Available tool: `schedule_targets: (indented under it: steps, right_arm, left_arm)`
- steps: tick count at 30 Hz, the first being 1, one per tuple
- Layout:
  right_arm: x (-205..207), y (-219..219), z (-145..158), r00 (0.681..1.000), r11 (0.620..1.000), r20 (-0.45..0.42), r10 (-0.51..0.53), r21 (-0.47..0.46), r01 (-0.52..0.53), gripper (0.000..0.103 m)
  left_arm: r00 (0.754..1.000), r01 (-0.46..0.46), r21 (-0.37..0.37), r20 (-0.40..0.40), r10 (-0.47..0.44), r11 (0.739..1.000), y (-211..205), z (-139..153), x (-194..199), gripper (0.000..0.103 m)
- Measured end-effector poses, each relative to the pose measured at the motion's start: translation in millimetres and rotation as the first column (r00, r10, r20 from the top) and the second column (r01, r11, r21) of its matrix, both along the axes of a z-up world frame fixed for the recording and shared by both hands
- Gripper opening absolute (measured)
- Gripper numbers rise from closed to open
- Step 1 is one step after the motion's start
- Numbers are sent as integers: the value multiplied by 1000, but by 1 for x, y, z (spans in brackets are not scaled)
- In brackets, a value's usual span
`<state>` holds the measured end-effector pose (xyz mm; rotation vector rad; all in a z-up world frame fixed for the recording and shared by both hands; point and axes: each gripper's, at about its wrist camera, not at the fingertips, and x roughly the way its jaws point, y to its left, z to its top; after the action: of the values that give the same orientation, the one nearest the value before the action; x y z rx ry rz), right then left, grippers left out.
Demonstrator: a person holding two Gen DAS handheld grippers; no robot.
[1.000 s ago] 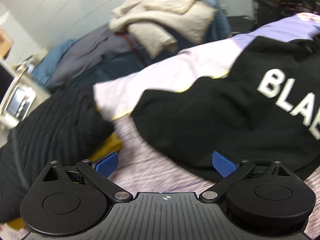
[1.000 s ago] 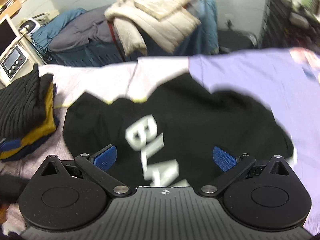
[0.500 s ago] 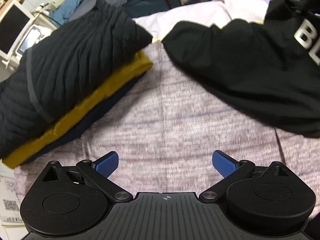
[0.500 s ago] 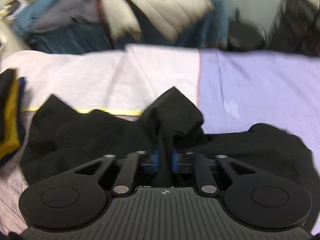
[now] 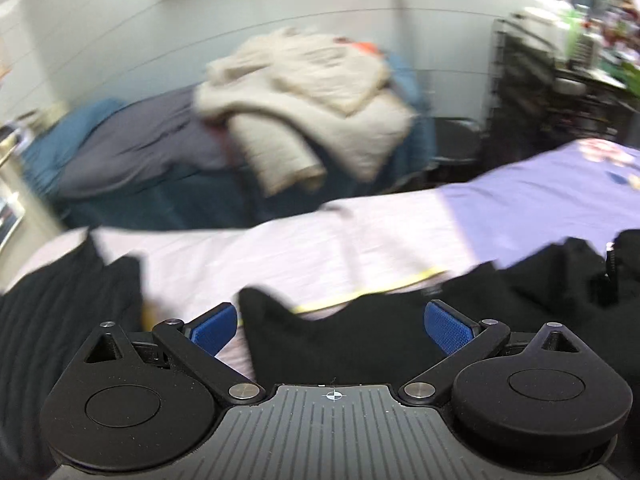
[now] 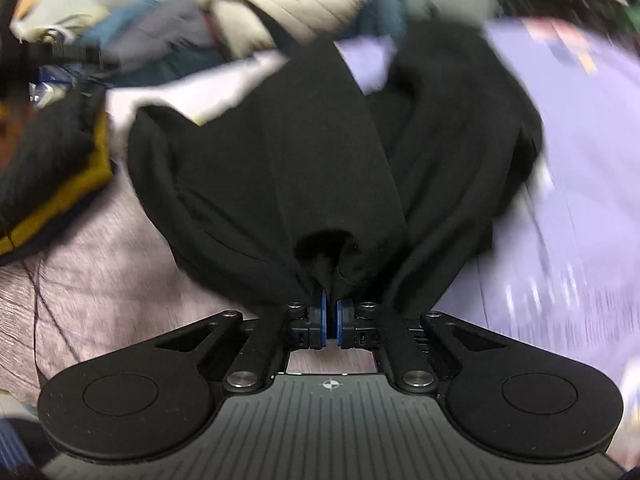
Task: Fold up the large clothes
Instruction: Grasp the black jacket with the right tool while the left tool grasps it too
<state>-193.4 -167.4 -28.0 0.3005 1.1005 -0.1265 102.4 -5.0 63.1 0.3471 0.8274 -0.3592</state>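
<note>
A black sweatshirt (image 6: 304,152) lies bunched on the lilac and purple bedcover (image 6: 580,160). My right gripper (image 6: 330,312) is shut on a fold of its edge, and the cloth fans away from the blue pads in two lobes. In the left wrist view the same black sweatshirt (image 5: 360,336) spreads just beyond my left gripper (image 5: 331,326), which stands open with its blue pads wide apart and nothing clamped between them. The picture is blurred by motion in both views.
A stack of folded clothes (image 6: 52,168), black on mustard yellow, sits at the left of the bed. Behind the bed a heap of unfolded garments (image 5: 304,100), cream, grey and blue, lies against the wall. Dark shelving (image 5: 560,92) stands at the back right.
My right gripper went from wide open over the sweatshirt to shut on its edge and drew the cloth along. My left gripper stayed open and swung from the folded stack toward the sweatshirt.
</note>
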Motion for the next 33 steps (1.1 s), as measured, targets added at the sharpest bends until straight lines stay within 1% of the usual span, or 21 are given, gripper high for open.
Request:
schedule_targets:
  steps: [1, 3, 5, 7, 8, 9, 10, 12, 14, 15, 16, 18, 20, 21, 22, 23, 25, 27, 28, 30, 33]
  right_arm:
    - [-11, -3, -7, 999, 999, -30, -40, 25, 41, 6]
    - [-28, -4, -23, 993, 995, -87, -84, 50, 88, 7]
    - [-44, -4, -41, 978, 985, -158, -135, 81, 149, 8]
    - [-49, -5, -53, 966, 977, -200, -165, 103, 189, 14]
    - [-50, -6, -55, 964, 976, -202, -174, 92, 196, 16]
    - [-48, -7, -56, 959, 974, -204, -195, 72, 213, 25]
    - [-46, -7, -55, 956, 970, -202, -213, 69, 231, 27]
    - [-44, -10, -50, 957, 964, -177, -228, 93, 247, 27]
    - [-45, -9, -39, 965, 965, -132, -226, 102, 240, 38]
    - [-45, -10, -31, 968, 967, -118, -220, 103, 232, 50]
    - [-45, -12, -24, 971, 969, -103, -216, 100, 226, 59]
    - [-47, -16, -12, 974, 971, -59, -220, 84, 225, 60]
    - [-46, -25, 2, 972, 970, -19, -233, 73, 234, 60]
    - [-45, -28, 7, 970, 968, 2, -244, 69, 243, 65]
    - [-45, -33, 11, 965, 964, 27, -261, 61, 259, 72]
    - [-45, -39, 13, 957, 958, 46, -285, 45, 283, 74]
    - [-48, -53, 10, 937, 938, 49, -347, 16, 346, 74]
    - [-54, -70, 4, 907, 907, 37, -420, 21, 420, 73]
    - [-57, -78, -3, 886, 886, 31, -463, 36, 462, 73]
    - [-62, -95, -18, 847, 844, 15, -531, 104, 526, 73]
    - [-73, -116, -46, 793, 769, -20, -609, 229, 597, 73]
  left_arm:
    - [999, 33, -4, -12, -33, 999, -11, -3, -4, 103]
    - [993, 114, 6, -40, -113, 994, -32, -14, -18, 103]
    - [979, 196, 36, -68, -193, 980, -49, -30, -37, 103]
    - [957, 276, 63, -114, -268, 959, -59, -51, -55, 103]
    - [944, 310, 80, -144, -297, 947, -62, -64, -64, 103]
    - [937, 325, 95, -169, -307, 941, -60, -75, -73, 103]
    - [931, 335, 102, -192, -312, 937, -58, -82, -79, 103]
    - [925, 337, 80, -216, -313, 938, -49, -88, -87, 103]
    - [926, 323, 56, -224, -304, 945, -40, -84, -89, 103]
    - [929, 313, 52, -223, -295, 948, -35, -81, -88, 103]
    - [934, 301, 55, -219, -282, 952, -31, -80, -84, 103]
    - [949, 267, 61, -191, -251, 962, -25, -69, -76, 103]
    - [964, 231, 51, -147, -221, 972, -17, -57, -65, 103]
    - [971, 215, 41, -119, -209, 976, -16, -50, -61, 103]
    - [975, 203, 25, -93, -200, 979, -14, -42, -57, 103]
    - [978, 199, 8, -71, -198, 980, -15, -35, -53, 103]
    - [975, 219, -21, -43, -219, 976, -23, -25, -45, 103]
    - [962, 268, -46, -30, -270, 962, -36, -18, -41, 103]
    - [953, 299, -65, -28, -302, 952, -44, -15, -39, 103]
    - [928, 361, -114, -51, -368, 926, -63, -15, -29, 103]
    - [904, 393, -161, -112, -412, 905, -97, -27, -16, 103]
